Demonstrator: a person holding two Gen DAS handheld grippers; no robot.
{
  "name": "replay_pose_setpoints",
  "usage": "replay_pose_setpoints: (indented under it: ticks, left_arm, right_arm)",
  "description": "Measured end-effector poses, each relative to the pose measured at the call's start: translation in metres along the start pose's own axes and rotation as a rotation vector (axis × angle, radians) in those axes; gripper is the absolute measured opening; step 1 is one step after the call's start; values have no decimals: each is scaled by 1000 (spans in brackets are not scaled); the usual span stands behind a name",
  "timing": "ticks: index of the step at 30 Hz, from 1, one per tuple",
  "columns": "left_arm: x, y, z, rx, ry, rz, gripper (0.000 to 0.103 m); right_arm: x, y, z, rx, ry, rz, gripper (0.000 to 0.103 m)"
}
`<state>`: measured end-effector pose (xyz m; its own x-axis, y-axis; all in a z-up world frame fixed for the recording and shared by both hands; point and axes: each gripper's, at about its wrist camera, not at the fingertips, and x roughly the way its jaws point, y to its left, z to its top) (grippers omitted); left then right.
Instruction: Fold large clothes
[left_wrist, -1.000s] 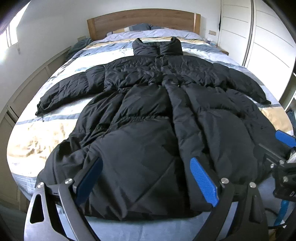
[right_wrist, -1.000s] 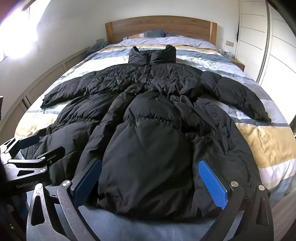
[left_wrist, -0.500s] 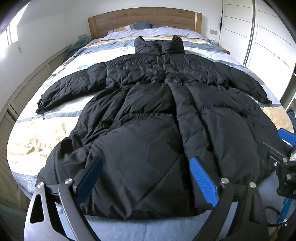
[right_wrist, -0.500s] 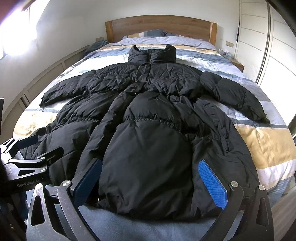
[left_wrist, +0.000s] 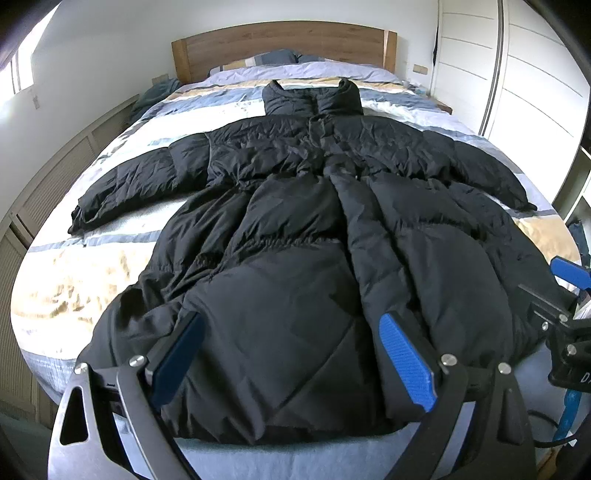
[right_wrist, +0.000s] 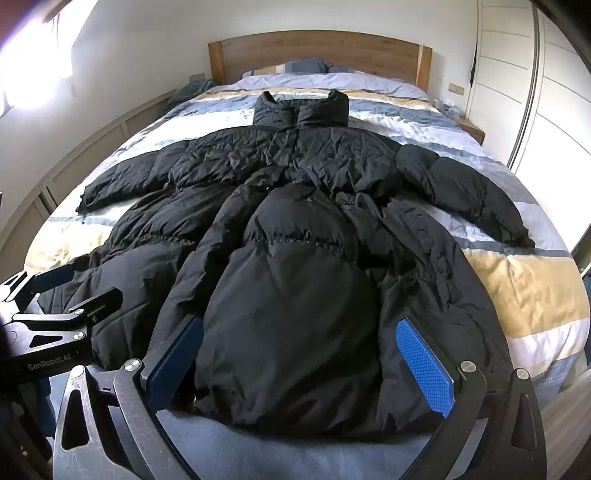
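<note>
A long black puffer coat (left_wrist: 295, 240) (right_wrist: 295, 258) lies flat, front up, on the striped bed (left_wrist: 74, 273) (right_wrist: 524, 288), collar toward the headboard and both sleeves spread out. My left gripper (left_wrist: 291, 354) hovers open over the left part of the hem, its blue pads wide apart with nothing between them. My right gripper (right_wrist: 299, 358) stands open over the right part of the hem, also holding nothing. Each gripper shows at the edge of the other's view: the right one (left_wrist: 565, 295), the left one (right_wrist: 62, 291).
A wooden headboard (left_wrist: 284, 40) and pillows (left_wrist: 273, 61) close the far end of the bed. White wardrobe doors (left_wrist: 517, 92) stand to the right, a low panelled cabinet (left_wrist: 40, 192) runs along the left wall. A small nightstand (right_wrist: 469, 127) sits beside the bed.
Both views have shifted slightly; the coat lies the same and both grippers stay open over the hem.
</note>
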<state>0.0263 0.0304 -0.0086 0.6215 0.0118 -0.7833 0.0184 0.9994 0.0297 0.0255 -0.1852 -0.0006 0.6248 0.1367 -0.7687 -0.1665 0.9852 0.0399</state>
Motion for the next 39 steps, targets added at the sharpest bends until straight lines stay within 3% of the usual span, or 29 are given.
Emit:
replay_pose_setpoints:
  ticks: [10,29,34,39]
  left_arm:
    - [4,0,10,1,3,15,96]
    - [31,2,29,31,68,9,96]
    - [35,11,66,51,31,17,96]
    - [49,48,116,-72,19,2,96]
  right_arm:
    - [2,7,22,-11,-8,14,103]
    - [31,5,41,4,78,67,103]
    - [27,-3,112,22,-19,96,103]
    - [34,-42,195,144,-150,97,103]
